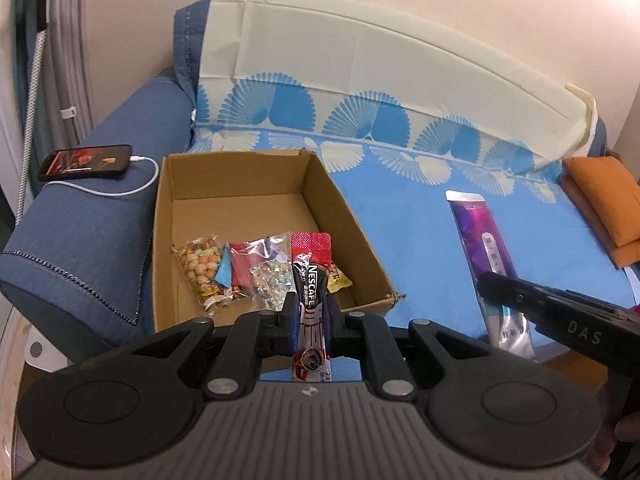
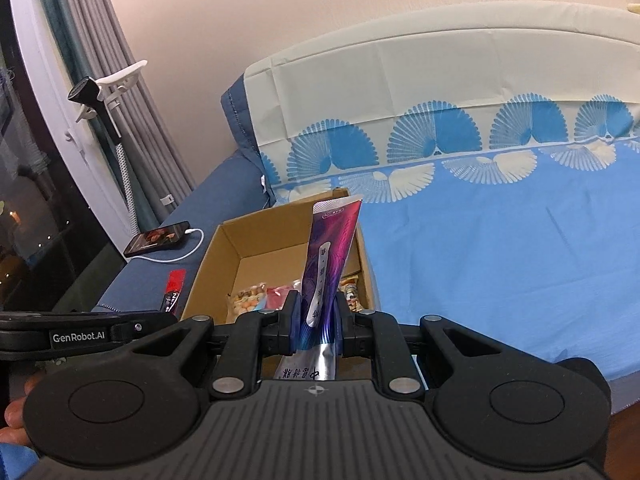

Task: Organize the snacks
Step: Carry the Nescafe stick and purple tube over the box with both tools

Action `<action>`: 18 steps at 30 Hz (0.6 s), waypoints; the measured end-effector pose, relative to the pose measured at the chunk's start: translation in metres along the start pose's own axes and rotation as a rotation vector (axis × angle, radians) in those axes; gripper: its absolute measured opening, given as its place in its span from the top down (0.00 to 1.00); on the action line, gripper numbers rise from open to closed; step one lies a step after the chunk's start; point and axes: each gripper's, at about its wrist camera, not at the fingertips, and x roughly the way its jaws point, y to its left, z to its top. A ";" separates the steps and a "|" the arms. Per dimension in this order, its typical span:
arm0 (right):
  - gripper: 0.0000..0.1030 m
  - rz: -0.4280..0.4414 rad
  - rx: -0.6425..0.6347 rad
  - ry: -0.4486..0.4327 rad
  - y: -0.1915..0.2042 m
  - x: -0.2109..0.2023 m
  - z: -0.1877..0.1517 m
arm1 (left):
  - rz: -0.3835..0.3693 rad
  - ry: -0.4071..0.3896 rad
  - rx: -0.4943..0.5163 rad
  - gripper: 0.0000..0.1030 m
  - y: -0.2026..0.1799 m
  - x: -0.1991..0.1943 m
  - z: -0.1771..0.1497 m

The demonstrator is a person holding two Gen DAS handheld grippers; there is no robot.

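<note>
Evidently we held the red Nescafé stick (image 1: 310, 280) upright in the left gripper (image 1: 310, 308), poised over the near wall of the cardboard box (image 1: 256, 184) on the sofa (image 1: 100, 216), ready to drop among the peanuts (image 1: 202, 268) and sweets. Our right gripper (image 2: 318, 320) pinched the purple sachet (image 2: 328, 264) likewise, aimed boxward. "NESCAFE" read plainly; "GenRobot.AI" and "DAS" marked the tools. A charging phone (image 1: 86, 161) lay on the armrest.

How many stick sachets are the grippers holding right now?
2. The red Nescafe sachet is clamped in the left gripper near the cardboard box; the purple sachet is clamped in the right gripper. Others may hide among the box's snacks.
</note>
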 end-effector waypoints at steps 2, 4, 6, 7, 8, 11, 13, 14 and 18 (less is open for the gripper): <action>0.82 0.004 -0.010 -0.004 0.003 -0.002 0.000 | 0.003 -0.006 -0.003 0.88 0.000 -0.002 0.000; 0.82 0.006 -0.018 -0.008 0.004 -0.003 0.000 | 0.002 -0.011 0.004 0.88 -0.001 -0.003 0.000; 0.82 0.005 -0.022 -0.009 0.005 -0.005 -0.001 | -0.001 -0.014 0.012 0.88 -0.002 -0.003 -0.001; 0.82 0.004 -0.020 -0.009 0.005 -0.005 -0.001 | -0.002 -0.014 0.014 0.88 -0.002 -0.004 -0.001; 0.82 0.003 -0.019 -0.008 0.004 -0.005 -0.001 | -0.002 -0.014 0.014 0.88 -0.003 -0.004 -0.002; 0.82 -0.003 -0.012 -0.003 0.003 -0.003 -0.001 | -0.004 -0.012 0.009 0.88 0.000 -0.002 -0.001; 0.82 -0.005 -0.012 0.004 0.003 -0.001 -0.001 | -0.005 -0.007 0.005 0.88 0.002 0.000 -0.001; 0.82 -0.005 -0.012 0.007 0.004 -0.001 -0.001 | -0.005 -0.004 0.003 0.88 0.003 0.000 -0.001; 0.82 -0.009 -0.011 0.025 0.006 0.005 0.001 | -0.004 0.015 -0.006 0.88 0.005 0.007 0.000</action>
